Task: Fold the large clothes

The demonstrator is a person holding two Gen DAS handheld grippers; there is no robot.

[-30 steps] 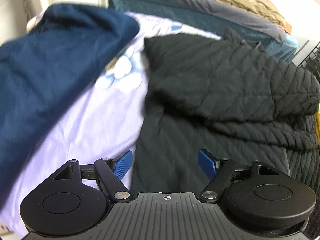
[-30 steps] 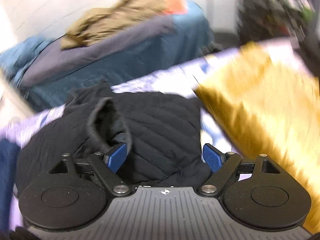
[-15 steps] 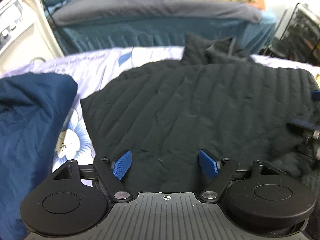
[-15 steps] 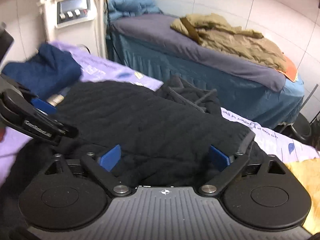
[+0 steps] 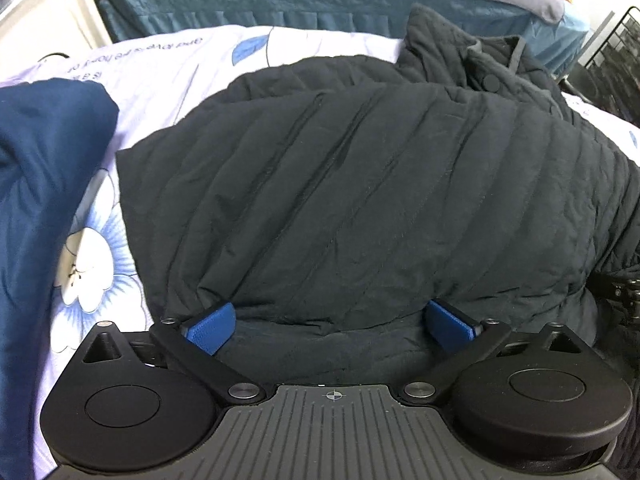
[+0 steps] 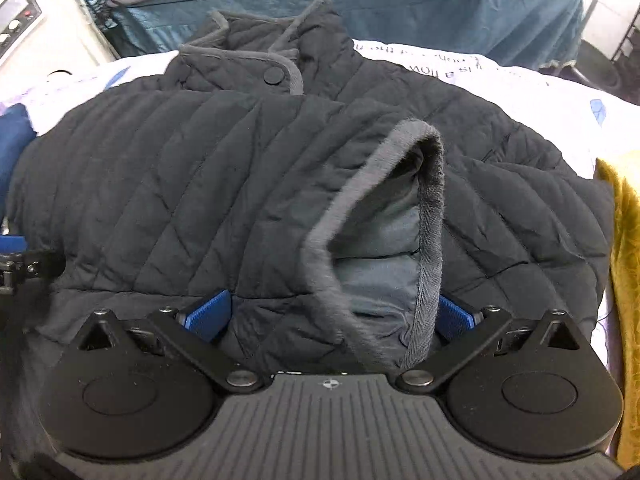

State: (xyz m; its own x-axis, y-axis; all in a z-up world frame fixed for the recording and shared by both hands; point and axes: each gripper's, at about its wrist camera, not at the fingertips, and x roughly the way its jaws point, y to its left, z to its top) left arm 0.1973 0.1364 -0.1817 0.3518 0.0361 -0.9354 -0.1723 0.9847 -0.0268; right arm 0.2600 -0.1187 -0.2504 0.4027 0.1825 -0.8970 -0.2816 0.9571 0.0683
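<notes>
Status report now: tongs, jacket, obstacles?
Left tongs open, right tongs open. Jacket flat, sleeve cuff between right tongs. Nothing blocking.

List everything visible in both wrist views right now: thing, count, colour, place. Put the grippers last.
Quilted padded jacket: one, black with grey trim, spread on the bedsheet, collar at the far end, one cuff opening toward the right wrist camera.
Floral printed bedsheet: one, pale lilac with blue flowers, under the jacket.
Dark blue garment: one, navy, bunched on the sheet left of the jacket.
Mustard fuzzy fabric: one, golden yellow, right of the jacket.
Padded treatment bed: one, teal skirt with grey top, behind.
White machine with buttons: one, far left.
Left gripper: one, black with blue pads, open, low at the jacket's near edge.
Right gripper: one, same colours, open around the cuff.
</notes>
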